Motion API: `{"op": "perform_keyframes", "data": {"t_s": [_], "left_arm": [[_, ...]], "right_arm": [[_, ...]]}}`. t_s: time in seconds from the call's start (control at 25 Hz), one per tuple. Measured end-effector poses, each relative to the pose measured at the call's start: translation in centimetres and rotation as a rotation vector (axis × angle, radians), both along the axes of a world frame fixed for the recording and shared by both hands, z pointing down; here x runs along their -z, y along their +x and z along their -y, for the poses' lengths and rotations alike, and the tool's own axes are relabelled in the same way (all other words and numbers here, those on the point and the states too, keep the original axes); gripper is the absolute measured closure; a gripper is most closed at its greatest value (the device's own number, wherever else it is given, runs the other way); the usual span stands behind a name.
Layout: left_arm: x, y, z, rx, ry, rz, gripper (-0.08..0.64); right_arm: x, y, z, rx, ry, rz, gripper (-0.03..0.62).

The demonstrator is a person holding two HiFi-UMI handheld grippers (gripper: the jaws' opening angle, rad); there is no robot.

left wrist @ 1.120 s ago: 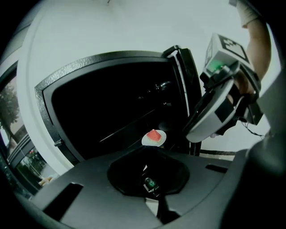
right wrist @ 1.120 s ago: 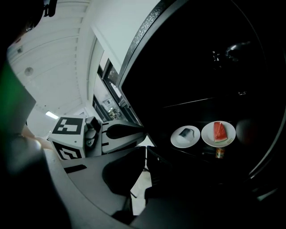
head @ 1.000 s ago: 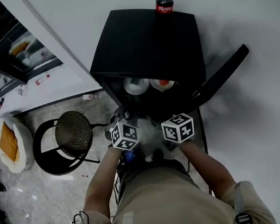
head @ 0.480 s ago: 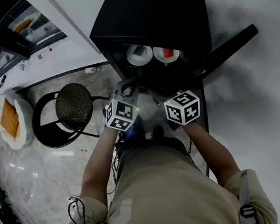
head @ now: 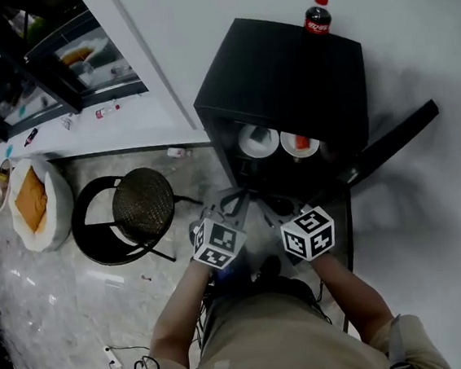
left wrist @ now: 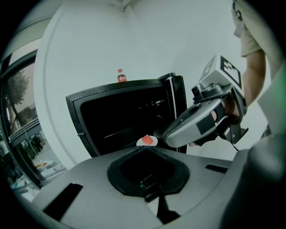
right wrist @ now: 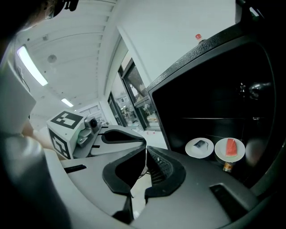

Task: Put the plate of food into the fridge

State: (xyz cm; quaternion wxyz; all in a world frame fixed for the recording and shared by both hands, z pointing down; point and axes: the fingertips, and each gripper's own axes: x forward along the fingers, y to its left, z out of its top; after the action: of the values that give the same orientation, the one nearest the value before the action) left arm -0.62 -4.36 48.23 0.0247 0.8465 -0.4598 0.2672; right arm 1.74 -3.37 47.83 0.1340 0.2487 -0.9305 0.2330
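metal stool near the fridge shows only in head view.

Two white plates, one black fridge, one red-capped cola bottle, one round stool

Your left gripper and right gripper show smooth, matt grey plastic shells, and the right one's black pads are finely ribbed and look like rubber. The fridge is matt black outside, and the left plate and right plate within are glossy white. At left, the stool has a black-painted metal frame and woven mesh seat, on a polished, grey-veined, stone-look floor.
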Motion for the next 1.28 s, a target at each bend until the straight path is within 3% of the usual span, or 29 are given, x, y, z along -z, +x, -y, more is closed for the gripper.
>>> {"op": "perform_keyframes", "data": {"t_s": [0.48, 1.28], "left_arm": [[5.9, -2.1, -1.3, -0.03, 0.129, -0.031, 0.549], [8.6, -11.3, -8.7, 0.025, 0.167, -0.038, 0.549]], "right_arm": [[4.1, -2.8, -0.4, 0.0, 0.079, 0.053, 0.567], [6.2, -12.9, -7.2, 0.07, 0.148, 0.064, 0.569]]}}
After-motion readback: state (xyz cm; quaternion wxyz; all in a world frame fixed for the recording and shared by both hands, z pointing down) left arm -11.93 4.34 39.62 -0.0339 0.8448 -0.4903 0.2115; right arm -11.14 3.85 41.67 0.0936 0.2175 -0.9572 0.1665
